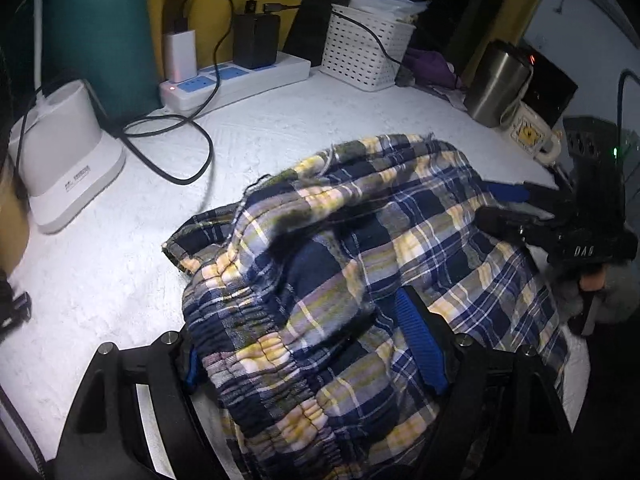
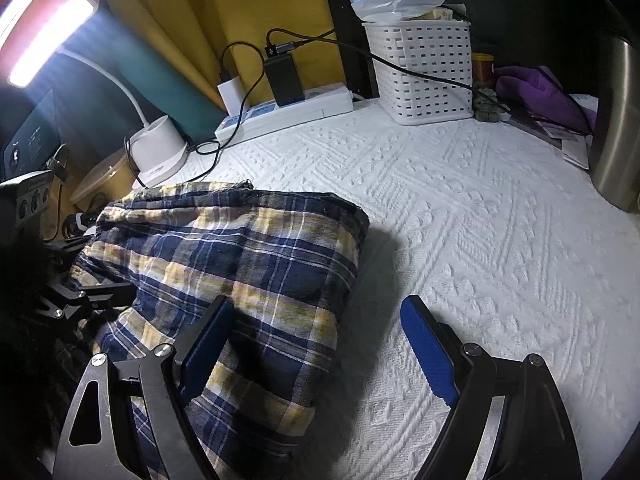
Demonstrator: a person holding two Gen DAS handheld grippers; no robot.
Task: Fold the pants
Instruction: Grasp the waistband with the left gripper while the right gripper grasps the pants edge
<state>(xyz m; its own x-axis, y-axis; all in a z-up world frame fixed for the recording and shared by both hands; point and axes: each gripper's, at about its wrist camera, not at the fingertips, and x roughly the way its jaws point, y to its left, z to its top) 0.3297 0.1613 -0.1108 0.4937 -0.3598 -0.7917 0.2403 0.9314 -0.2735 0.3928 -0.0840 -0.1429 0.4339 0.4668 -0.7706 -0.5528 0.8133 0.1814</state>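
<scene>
Evidently the plaid pants [image 1: 360, 240] lie bunched on the white textured surface [image 2: 480, 220]. Both sets of fingers stand wide open: the left gripper [image 1: 312, 344] straddles the gathered waistband, while the right gripper [image 2: 320, 344] has one pad against the cloth and grips nothing. Pinch matching edges before folding. Keep clear of the black cable [image 1: 172, 160] and lamp base [image 1: 68, 148].

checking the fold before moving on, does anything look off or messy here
The pants sit in a lumpy bundle, not a flat fold: the elastic waistband is scrunched and a frayed hem with loose threads sticks out on top. A black cable loops across the white cloth close to them.
</scene>
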